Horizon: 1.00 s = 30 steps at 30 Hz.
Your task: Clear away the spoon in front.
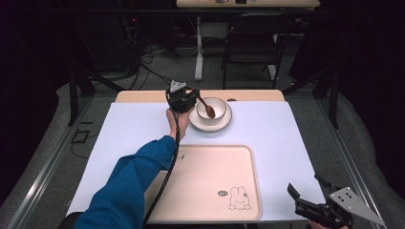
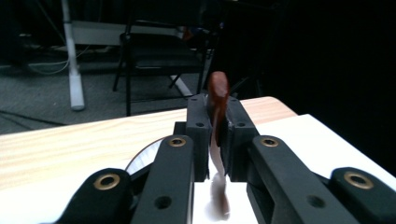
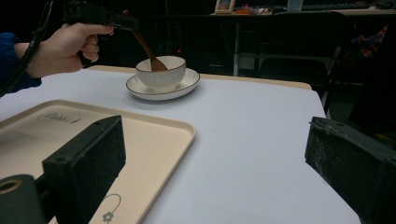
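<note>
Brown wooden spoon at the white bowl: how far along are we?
Done: the left gripper is shut on the brown wooden spoon by its handle. In hand: the spoon slants down with its head over the white ribbed bowl, which sits on the white dark-rimmed saucer. Left: the beige rabbit-print tray holds nothing yet, and the right gripper waits open near the table's front edge.

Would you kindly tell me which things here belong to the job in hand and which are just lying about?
In the job:
- spoon, held by the left claw
- bowl it dips into
- saucer under the bowl

Lying about:
- tray, bare
- right claw, open, idle at the table's near corner
- chair behind the table
</note>
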{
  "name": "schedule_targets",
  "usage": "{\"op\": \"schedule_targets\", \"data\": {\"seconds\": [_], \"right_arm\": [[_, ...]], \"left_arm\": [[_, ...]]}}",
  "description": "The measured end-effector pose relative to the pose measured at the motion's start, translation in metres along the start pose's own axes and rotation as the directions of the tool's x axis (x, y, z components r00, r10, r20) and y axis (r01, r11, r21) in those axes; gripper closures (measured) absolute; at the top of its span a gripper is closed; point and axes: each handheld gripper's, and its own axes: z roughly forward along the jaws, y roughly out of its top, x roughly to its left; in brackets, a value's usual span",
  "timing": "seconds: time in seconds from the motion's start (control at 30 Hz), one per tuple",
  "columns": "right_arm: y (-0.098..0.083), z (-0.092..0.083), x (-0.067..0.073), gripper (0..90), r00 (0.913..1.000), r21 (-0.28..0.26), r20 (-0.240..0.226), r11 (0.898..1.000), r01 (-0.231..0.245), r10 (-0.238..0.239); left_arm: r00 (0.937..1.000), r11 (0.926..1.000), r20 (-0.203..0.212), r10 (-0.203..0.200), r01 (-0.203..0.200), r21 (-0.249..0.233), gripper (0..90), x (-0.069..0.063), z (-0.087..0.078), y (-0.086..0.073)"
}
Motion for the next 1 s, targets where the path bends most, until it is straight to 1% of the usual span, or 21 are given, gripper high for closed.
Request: {"op": "schedule_targets", "data": {"seconds": [0.03, 0.1, 0.23, 0.3, 0.5, 0.57, 0.7, 0.77, 0.87, 1.0], "right_arm": [[0.0, 0.0, 0.0, 4.2, 1.0, 0.001, 0.0, 1.0, 0.001, -0.001], [0.0, 0.0, 0.0, 4.2, 1.0, 0.0, 0.0, 1.0, 0.001, -0.001], [0.0, 0.0, 0.0, 4.2, 1.0, 0.0, 0.001, 1.0, 0.001, -0.001], [0.0, 0.0, 0.0, 4.2, 1.0, 0.001, 0.0, 1.0, 0.001, -0.001], [0.0, 0.0, 0.0, 4.2, 1.0, 0.0, 0.0, 1.0, 0.001, -0.001], [0.0, 0.0, 0.0, 4.2, 1.0, 0.001, 0.0, 1.0, 0.0, 0.0], [0.0, 0.001, 0.0, 4.2, 1.0, 0.0, -0.001, 1.0, 0.003, -0.003], [0.0, 0.001, 0.0, 4.2, 1.0, 0.0, -0.001, 1.0, 0.003, -0.003], [0.0, 0.001, 0.0, 4.2, 1.0, 0.001, -0.001, 1.0, -0.001, 0.001], [0.0, 0.001, 0.0, 4.3, 1.0, 0.001, -0.001, 1.0, 0.0, 0.0]], "left_arm": [[0.9999, 0.9999, -0.003, 0.014, -0.014, -0.002, 84.4, -0.002, 0.0, 0.001], [0.9992, 0.9992, 0.007, 0.039, -0.039, 0.002, 84.5, -0.005, 0.0, 0.002], [0.9988, 0.9989, 0.016, 0.045, -0.045, 0.006, 84.5, -0.006, -0.001, 0.003], [0.9985, 0.9988, 0.027, 0.048, -0.049, 0.006, 84.5, -0.006, -0.001, 0.004], [0.9968, 0.9973, 0.036, 0.072, -0.072, 0.014, 84.5, -0.005, -0.005, 0.01], [0.9966, 0.9973, 0.041, 0.072, -0.073, 0.012, 84.5, -0.005, -0.007, 0.012], [0.9944, 0.9959, 0.057, 0.089, -0.09, 0.012, 84.5, -0.003, -0.014, 0.02], [0.994, 0.9957, 0.062, 0.089, -0.091, 0.018, 84.5, -0.002, -0.016, 0.023], [0.9916, 0.9936, 0.073, 0.107, -0.109, 0.03, 84.5, -0.002, -0.021, 0.029], [0.9891, 0.9921, 0.087, 0.119, -0.122, 0.029, 84.5, -0.001, -0.03, 0.038]]}}
